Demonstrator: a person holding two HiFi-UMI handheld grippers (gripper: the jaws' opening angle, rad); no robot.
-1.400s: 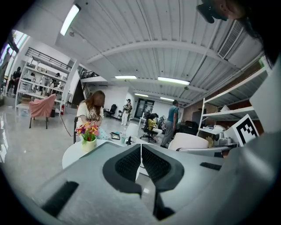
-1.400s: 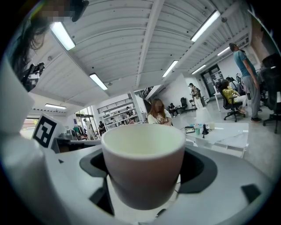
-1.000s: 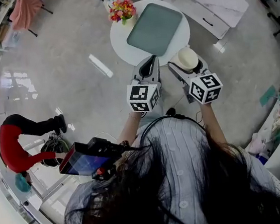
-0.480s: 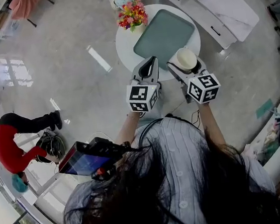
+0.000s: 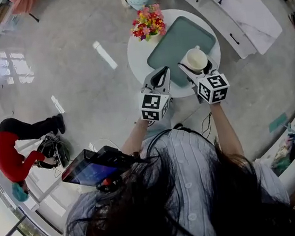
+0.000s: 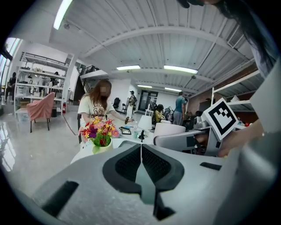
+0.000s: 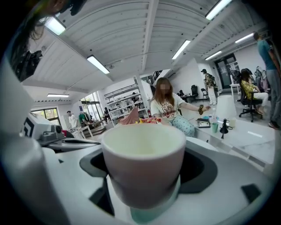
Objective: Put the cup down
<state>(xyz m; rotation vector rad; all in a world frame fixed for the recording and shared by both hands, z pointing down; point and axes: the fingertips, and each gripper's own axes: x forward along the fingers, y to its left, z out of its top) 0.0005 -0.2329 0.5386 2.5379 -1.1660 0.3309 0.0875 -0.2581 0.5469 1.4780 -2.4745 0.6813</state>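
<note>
A cream cup (image 5: pixel 196 59) (image 7: pixel 142 165) sits upright between the jaws of my right gripper (image 5: pixel 197 63) (image 7: pixel 142 176), which is shut on it. In the head view the cup hangs over the near right part of a grey-green tray (image 5: pixel 175 42) on a small round white table (image 5: pixel 138 56). My left gripper (image 5: pixel 158 77) (image 6: pixel 141 154) is shut with nothing in it, its jaws meeting over the table's near edge, left of the cup.
A vase of bright flowers (image 5: pixel 148 24) (image 6: pixel 99 132) stands at the table's far left. A long white desk (image 5: pixel 243 7) with a small lamp and a green cup lies beyond to the right. A seated person (image 7: pixel 169 107) is behind the table.
Both grippers and the cup have moved forward, from the table's near edge to over the tray. The table now lies closer under the jaws.
</note>
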